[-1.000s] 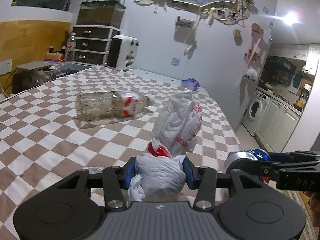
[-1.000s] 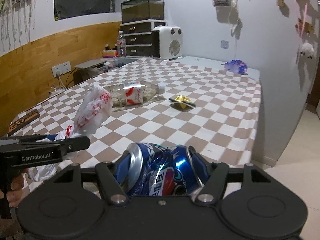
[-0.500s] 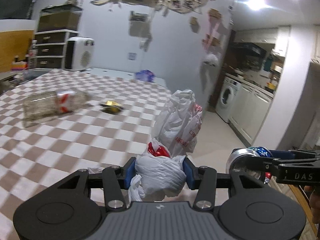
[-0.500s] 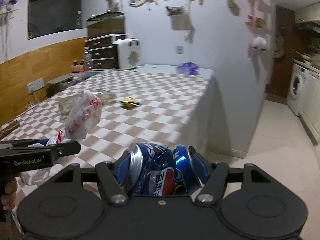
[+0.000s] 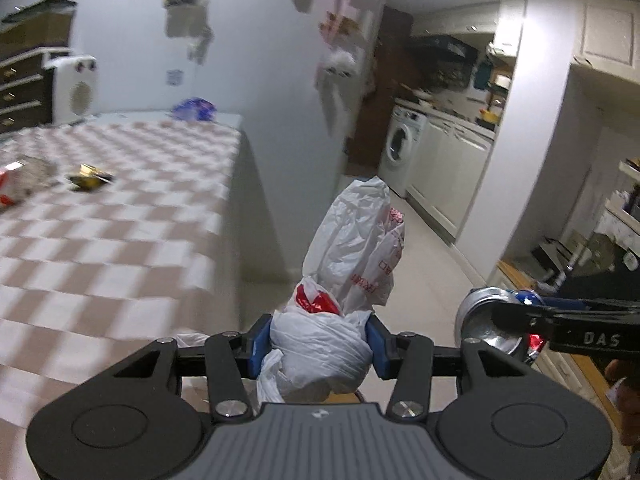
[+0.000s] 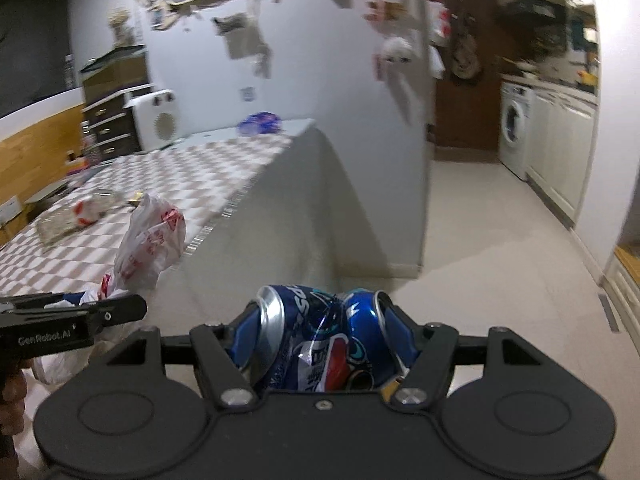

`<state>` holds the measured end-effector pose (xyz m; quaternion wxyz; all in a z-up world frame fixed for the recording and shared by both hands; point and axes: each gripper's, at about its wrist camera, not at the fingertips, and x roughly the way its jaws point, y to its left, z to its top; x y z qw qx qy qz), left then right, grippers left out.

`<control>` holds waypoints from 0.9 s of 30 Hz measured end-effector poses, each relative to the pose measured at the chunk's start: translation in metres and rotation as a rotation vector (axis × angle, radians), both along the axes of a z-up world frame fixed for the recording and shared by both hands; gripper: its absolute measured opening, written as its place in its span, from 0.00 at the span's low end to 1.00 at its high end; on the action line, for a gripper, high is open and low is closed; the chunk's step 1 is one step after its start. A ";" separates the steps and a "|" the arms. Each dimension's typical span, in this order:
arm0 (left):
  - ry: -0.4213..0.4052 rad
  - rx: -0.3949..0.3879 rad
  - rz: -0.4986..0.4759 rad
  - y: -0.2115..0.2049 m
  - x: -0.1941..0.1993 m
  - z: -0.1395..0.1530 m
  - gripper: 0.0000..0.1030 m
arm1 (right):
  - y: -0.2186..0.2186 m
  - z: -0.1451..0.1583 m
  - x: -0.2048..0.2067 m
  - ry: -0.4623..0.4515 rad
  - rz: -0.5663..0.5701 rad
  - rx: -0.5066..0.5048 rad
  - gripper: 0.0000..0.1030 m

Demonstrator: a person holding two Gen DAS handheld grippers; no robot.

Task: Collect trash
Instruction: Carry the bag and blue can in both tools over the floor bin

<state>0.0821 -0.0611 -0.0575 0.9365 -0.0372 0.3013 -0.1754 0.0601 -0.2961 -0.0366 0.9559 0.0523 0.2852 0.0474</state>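
My left gripper (image 5: pixel 318 346) is shut on a crumpled white plastic bag (image 5: pixel 344 280) with red print, whose upper part sticks up past the blue pads. My right gripper (image 6: pixel 324 338) is shut on a crushed blue soda can (image 6: pixel 320 340). In the left wrist view the can (image 5: pixel 490 322) and the right gripper show at the right edge. In the right wrist view the bag (image 6: pixel 150 240) and the left gripper show at the left edge. Both grippers hang beyond the edge of the checkered table (image 5: pixel 120 208), over the floor.
On the table lie a clear plastic bottle (image 6: pixel 76 216), a small gold wrapper (image 5: pixel 90 176) and a purple packet (image 5: pixel 194 108) at the far end. A washing machine (image 5: pixel 400 148) and white cabinets (image 5: pixel 452 168) line the right wall. Pale tiled floor (image 6: pixel 480 248) stretches ahead.
Both grippers have swung to the right, away from the table and toward the kitchen floor, each still holding its item. The table has slid to the left of both views.
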 end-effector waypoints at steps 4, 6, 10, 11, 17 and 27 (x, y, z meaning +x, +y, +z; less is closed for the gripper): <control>0.048 0.002 -0.038 -0.031 0.010 -0.023 0.48 | -0.031 -0.024 0.000 0.039 -0.058 0.001 0.66; 0.070 0.002 -0.053 -0.044 0.017 -0.037 0.48 | -0.045 -0.039 0.002 0.063 -0.085 0.012 0.66; 0.105 0.010 -0.060 -0.066 0.038 -0.070 0.48 | -0.067 -0.070 0.010 0.110 -0.142 0.029 0.67; 0.117 0.007 -0.055 -0.068 0.044 -0.078 0.48 | -0.073 -0.079 0.011 0.120 -0.155 0.032 0.67; 0.207 -0.028 -0.022 -0.087 0.084 -0.132 0.48 | -0.088 -0.131 0.040 0.178 -0.224 0.075 0.67; 0.348 -0.047 0.030 -0.092 0.159 -0.231 0.48 | -0.093 -0.228 0.110 0.291 -0.338 0.217 0.67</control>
